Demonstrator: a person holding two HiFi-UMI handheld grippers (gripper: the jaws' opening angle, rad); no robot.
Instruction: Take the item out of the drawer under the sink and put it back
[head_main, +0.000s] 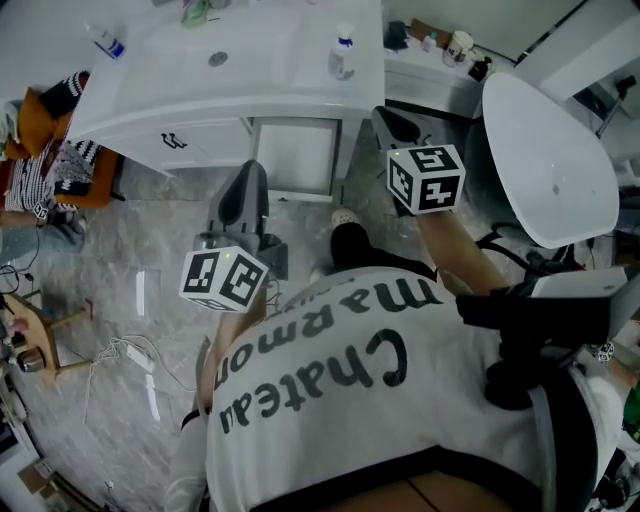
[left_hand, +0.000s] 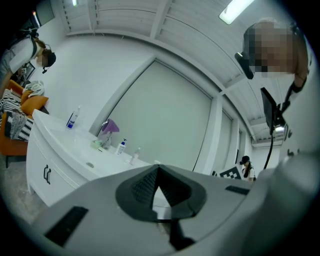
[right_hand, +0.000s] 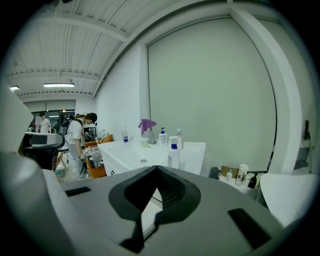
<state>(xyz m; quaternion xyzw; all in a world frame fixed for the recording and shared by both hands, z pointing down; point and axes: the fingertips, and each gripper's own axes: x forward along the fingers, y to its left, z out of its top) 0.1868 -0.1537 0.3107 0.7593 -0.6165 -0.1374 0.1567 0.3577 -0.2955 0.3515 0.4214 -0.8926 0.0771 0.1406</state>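
Note:
A white sink vanity (head_main: 240, 75) stands ahead of me, and a drawer (head_main: 297, 160) is pulled out under its counter. The drawer's inside looks pale and I see no item in it. My left gripper (head_main: 248, 172) is just left of the drawer front and points level at the vanity (left_hand: 75, 150). Its jaws (left_hand: 158, 166) meet at the tips with nothing between them. My right gripper (head_main: 385, 115) hangs to the right of the drawer by the counter's corner. It is shut and empty (right_hand: 157, 167). Neither gripper touches the drawer.
A white pump bottle (head_main: 343, 55) stands on the counter's right end and a blue-capped bottle (head_main: 105, 40) on its left. A large white oval tub (head_main: 550, 160) is at the right. Another person (head_main: 40, 170) is at the left, with a wooden stool (head_main: 35, 335) and cables (head_main: 130, 355) on the floor.

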